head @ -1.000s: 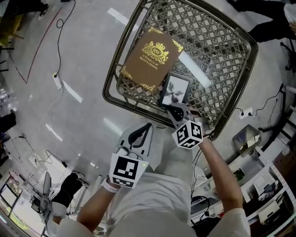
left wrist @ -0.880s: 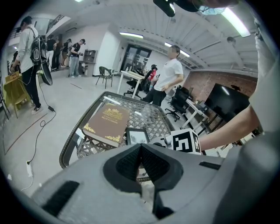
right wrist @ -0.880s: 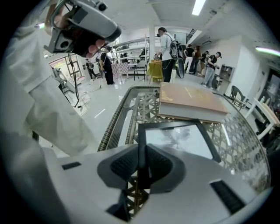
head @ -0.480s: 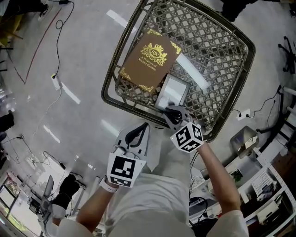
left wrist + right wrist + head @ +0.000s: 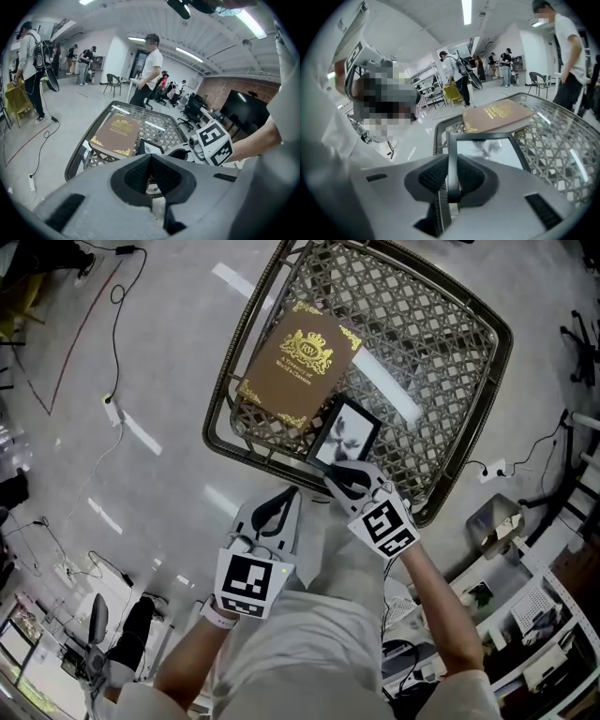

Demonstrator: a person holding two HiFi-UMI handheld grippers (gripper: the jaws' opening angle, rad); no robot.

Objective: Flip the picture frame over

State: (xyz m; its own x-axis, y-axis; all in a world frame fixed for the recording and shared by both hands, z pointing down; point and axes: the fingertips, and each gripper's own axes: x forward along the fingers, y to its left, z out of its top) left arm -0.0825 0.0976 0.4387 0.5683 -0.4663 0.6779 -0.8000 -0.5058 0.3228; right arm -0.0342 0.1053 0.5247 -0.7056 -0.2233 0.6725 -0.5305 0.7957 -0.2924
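A black picture frame [image 5: 344, 434] with a pale flower picture facing up sits tilted over the near edge of the woven table [image 5: 221, 420]. My right gripper [image 5: 339, 478] is shut on the frame's near edge. In the right gripper view the frame [image 5: 487, 151] runs straight out from between the closed jaws of my right gripper [image 5: 453, 180]. My left gripper [image 5: 278, 512] hangs below the table's rim, shut with nothing in it. The left gripper view shows its jaws pressed together, with the frame [image 5: 149, 147] beyond my left gripper [image 5: 151, 176].
A brown book [image 5: 298, 362] with gold print lies on the table, left of the frame. Cables [image 5: 117, 324] trail over the grey floor on the left. Shelving and chairs [image 5: 525, 615] crowd the right. People [image 5: 149, 70] stand further off in the room.
The frame in my right gripper has tipped: it flashed pale with glare half a second ago and now shows its picture again. The right gripper has rolled and shifted slightly left. The left gripper has barely moved.
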